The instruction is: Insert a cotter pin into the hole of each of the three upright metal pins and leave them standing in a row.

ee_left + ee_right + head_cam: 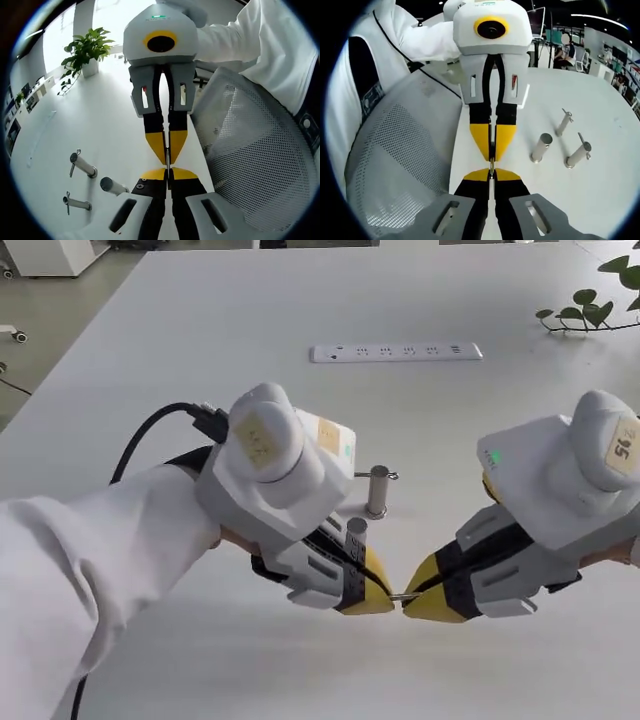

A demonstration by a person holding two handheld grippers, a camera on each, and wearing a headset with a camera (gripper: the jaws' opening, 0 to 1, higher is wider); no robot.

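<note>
My left gripper (378, 598) and right gripper (415, 602) meet tip to tip low over the white table (250, 330). A thin cotter pin (400, 597) bridges them, and both sets of jaws are shut on it. Just behind stand the upright metal pins. One pin (378, 490) carries a cotter pin through its top. A second pin (356, 534) is half hidden by the left gripper. In the left gripper view, two outer pins (82, 164) (77, 202) hold cotter pins and the middle pin (114, 186) has none. The right gripper view shows the bare pin (541, 146).
A white power strip (396, 352) lies at the far middle of the table. A leafy plant (595, 310) sits at the far right corner. A grey mesh chair (250, 150) stands close behind the table's near edge. A black cable (150, 435) trails off the left gripper.
</note>
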